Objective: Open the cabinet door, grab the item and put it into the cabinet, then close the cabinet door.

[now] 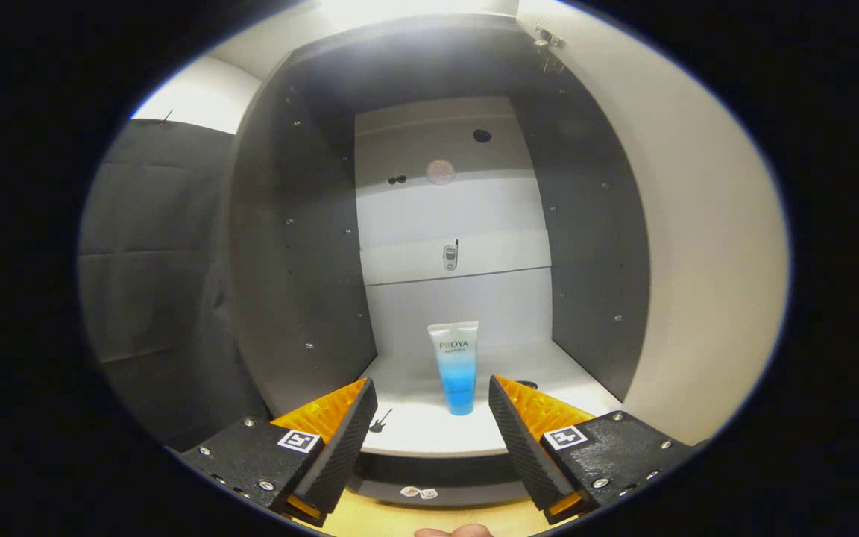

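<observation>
Inside the open cabinet (310, 246), tube (456, 367) upright, cap down, beyond the gripper (433, 406)'s parted, empty jaws.

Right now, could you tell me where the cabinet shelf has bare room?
The gripper is open, short of the tube. The shelf is bare between the tube and either side wall, wider on the left. A small dark object crowds the right.

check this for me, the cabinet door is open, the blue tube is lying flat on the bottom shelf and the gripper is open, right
One thing is off: the blue tube is not lying flat, it stands upright on its cap on the bottom shelf, as the gripper view shows. The rest holds: the cabinet door is open, and the gripper is open, with the tube just beyond its fingers.
</observation>
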Demonstrator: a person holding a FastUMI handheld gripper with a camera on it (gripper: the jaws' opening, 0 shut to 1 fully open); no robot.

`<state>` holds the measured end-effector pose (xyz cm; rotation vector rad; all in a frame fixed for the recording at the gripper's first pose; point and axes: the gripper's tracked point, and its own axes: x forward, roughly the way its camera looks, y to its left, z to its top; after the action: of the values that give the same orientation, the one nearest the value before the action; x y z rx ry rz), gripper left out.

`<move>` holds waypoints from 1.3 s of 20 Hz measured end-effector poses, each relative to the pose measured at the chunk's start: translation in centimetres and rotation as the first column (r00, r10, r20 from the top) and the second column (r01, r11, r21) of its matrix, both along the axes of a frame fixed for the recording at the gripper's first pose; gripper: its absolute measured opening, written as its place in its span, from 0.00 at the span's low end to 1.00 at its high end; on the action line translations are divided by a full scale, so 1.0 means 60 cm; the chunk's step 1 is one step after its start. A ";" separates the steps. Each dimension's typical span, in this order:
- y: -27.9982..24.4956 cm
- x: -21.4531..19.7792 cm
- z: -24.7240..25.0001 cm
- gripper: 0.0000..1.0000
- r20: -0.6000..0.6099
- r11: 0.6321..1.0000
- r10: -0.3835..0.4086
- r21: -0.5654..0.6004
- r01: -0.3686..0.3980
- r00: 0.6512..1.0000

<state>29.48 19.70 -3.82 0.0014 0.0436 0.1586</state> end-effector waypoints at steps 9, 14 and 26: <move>0.032 -0.201 0.000 0.93 -0.026 0.999 0.013 0.034 -0.012 1.000; 0.025 -0.326 -0.006 0.94 -0.050 0.999 0.040 0.020 -0.039 0.998; -0.137 -0.586 -0.004 0.94 -0.106 0.987 0.149 -0.050 -0.155 0.983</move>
<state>-5.71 11.49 -4.05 -0.0522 0.1503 0.3104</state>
